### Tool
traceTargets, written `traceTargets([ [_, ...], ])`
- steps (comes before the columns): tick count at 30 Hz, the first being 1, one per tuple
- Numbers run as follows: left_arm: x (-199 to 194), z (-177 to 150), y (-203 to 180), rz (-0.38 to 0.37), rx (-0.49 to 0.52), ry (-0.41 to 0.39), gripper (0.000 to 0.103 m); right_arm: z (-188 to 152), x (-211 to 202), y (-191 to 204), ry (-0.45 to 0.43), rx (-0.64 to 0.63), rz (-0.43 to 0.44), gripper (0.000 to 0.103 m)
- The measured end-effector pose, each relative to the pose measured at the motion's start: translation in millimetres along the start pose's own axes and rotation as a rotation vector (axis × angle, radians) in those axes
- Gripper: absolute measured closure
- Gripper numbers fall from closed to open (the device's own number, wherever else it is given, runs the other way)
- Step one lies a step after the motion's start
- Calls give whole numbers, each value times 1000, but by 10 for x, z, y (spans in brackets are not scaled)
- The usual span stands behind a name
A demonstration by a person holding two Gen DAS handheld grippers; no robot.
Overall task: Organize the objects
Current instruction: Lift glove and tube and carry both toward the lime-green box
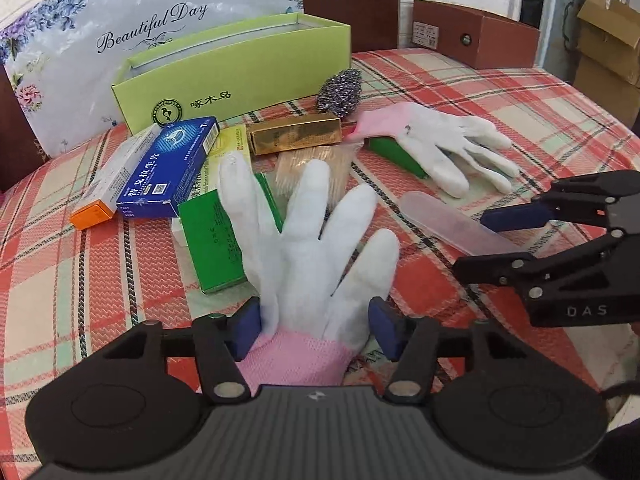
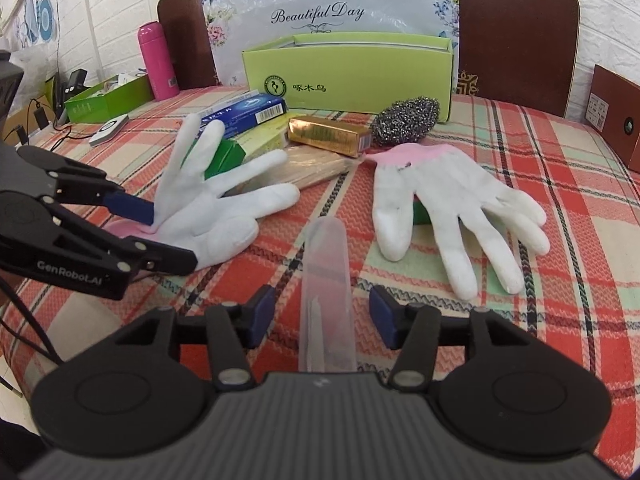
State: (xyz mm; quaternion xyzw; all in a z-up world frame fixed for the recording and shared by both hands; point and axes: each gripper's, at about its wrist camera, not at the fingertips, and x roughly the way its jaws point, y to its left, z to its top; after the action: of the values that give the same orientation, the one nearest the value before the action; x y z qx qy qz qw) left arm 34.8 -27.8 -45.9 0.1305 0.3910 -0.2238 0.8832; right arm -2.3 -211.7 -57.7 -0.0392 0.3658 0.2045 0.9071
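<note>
A: Step? Left tool [image 1: 314,328] spread wide around the near glove's [image 1: 316,248] pink cuff, just before the green box [image 1: 224,64].
B: Right tool [image 2: 322,316] wide, astride the clear case [image 2: 328,280]. Next, probably: close, lift, box them.

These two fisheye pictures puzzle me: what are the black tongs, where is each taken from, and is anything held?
Each picture comes from a camera riding on a hand-held tool, looking along its fingers. The left tongs straddle the pink cuff of a white glove, open, not gripping. The right tongs are open around a clear plastic case, also not gripping. On the plaid tablecloth lie a second glove, a gold box, a steel scourer and an open green box.
</note>
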Motion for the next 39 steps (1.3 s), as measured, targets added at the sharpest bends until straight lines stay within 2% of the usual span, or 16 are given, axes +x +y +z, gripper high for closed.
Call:
traceTargets([
  [1, 21, 16, -5, -7, -2, 4, 42, 7, 6, -1, -3, 3, -3, 51],
  [2, 23, 28, -7, -22, -5, 6, 52, 12, 9, 1, -3, 4, -5, 51],
  [4, 3, 48, -10, -38, -2, 2, 60, 17, 12, 10, -1, -5, -7, 51],
  [6, -1, 40, -13, -34, -4, 2, 59, 21, 27, 23, 6, -18, -9, 51],
  [8, 7, 19, -27, -19, -3, -2, 52, 30, 37, 40, 13, -25, -17, 52],
  [10, 14, 3, -39, -19, -1, -9, 52, 33, 37, 56, 15, -30, -21, 56],
  [11, 10, 1, -42, -23, 3, -12, 59, 31, 37, 63, 16, -31, -19, 58],
  [14, -10, 13, -53, -35, 17, -13, 79, 28, 40, 81, 18, -43, -31, 74],
  [17, -26, 22, -53, -38, 13, -15, 88, 42, 31, 75, 17, -33, -32, 76],
  [21, -116, 59, 17, -62, -31, -37, 90, 88, -44, 38, 6, 4, 4, 76],
  [26, -342, 289, 136, -56, -44, -126, 90, 297, -218, -41, -57, 27, 43, 76],
  [34, -624, 911, 452, -60, -162, -297, 90, 948, -400, -193, -209, 9, 67, 76],
  [39, -580, 1389, 607, -45, -256, -355, 90, 1428, -337, -311, -282, 2, 59, 76],
])
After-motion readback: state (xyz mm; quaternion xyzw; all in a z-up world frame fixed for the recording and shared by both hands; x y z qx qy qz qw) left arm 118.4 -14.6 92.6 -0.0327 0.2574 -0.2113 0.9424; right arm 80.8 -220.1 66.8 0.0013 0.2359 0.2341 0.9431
